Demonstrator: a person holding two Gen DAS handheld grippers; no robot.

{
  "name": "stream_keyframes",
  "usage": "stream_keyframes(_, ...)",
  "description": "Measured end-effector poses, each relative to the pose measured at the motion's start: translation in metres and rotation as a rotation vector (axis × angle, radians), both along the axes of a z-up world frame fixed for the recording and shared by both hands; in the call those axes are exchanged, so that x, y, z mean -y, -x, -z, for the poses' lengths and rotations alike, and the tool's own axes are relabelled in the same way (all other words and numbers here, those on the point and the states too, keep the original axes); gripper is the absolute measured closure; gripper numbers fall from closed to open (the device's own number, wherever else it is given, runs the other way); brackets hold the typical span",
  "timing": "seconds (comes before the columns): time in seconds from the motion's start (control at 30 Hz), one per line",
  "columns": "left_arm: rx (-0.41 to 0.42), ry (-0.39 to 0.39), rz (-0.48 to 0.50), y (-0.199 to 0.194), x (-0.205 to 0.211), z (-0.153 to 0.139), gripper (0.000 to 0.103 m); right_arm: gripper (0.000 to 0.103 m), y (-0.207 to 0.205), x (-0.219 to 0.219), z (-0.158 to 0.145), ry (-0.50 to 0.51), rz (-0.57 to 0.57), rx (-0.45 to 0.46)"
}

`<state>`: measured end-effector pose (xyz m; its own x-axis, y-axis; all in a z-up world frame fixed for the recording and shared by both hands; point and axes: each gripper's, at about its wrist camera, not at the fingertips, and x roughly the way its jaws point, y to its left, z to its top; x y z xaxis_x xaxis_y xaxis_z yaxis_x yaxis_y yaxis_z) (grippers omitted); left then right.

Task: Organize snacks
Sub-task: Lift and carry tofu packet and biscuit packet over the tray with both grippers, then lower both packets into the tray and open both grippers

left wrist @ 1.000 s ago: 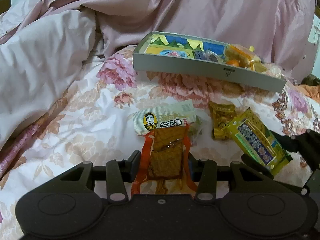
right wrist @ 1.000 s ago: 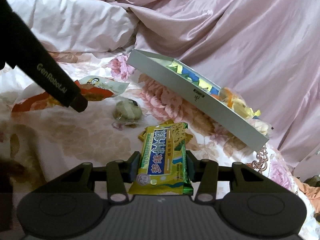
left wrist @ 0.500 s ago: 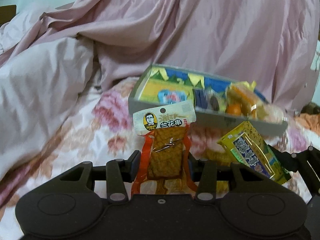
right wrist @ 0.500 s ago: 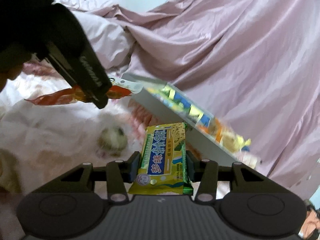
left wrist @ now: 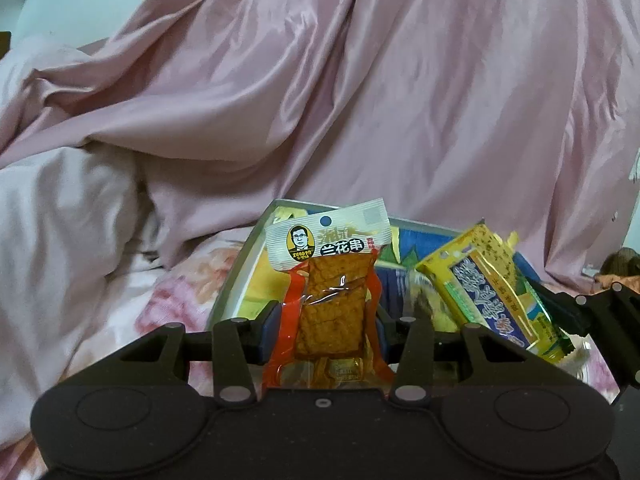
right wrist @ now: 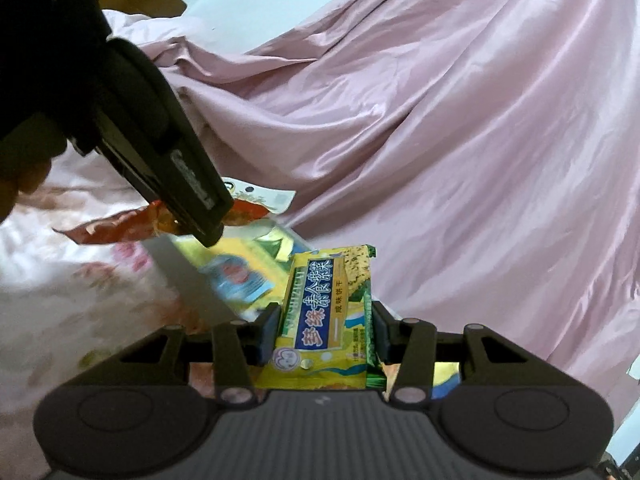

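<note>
My left gripper [left wrist: 325, 330] is shut on an orange tofu snack packet [left wrist: 330, 300] with a white header, held upright over the near left end of the grey snack box [left wrist: 236, 280]. My right gripper [right wrist: 322, 330] is shut on a yellow-and-blue cracker pack [right wrist: 326, 314], held over the box [right wrist: 188, 276]. In the left wrist view the cracker pack [left wrist: 492, 292] shows at the right, with the right gripper [left wrist: 568, 312] behind it. In the right wrist view the left gripper [right wrist: 208, 228] and its packet [right wrist: 116, 228] hang at upper left.
A rumpled pink satin quilt [left wrist: 360, 100] rises right behind the box. The floral bedsheet [left wrist: 172, 292] lies to the left of the box. The box floor has a colourful printed lining [right wrist: 236, 276], and other snacks inside it are mostly hidden.
Both grippers have lifted their packets off the bedsheet and moved forward, from in front of the box to over it. The box now looks much closer in both views.
</note>
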<state>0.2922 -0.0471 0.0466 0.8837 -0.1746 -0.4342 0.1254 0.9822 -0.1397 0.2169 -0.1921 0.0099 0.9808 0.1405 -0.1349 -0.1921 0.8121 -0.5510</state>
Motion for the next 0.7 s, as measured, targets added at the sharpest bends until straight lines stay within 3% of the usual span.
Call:
stream_keyframes(0.3,-0.004,0.012,-0.021,-0.056,0.008,0.001,0.056,0.052,-0.044,0.001,-0.005,-0.009,0.005,0.004)
stream_keyframes(0.7,-0.058,0.0,-0.02,-0.082,0.014,0.022,0.055,0.052,-0.066,0.007,0.012,-0.046,0.027,-0.062)
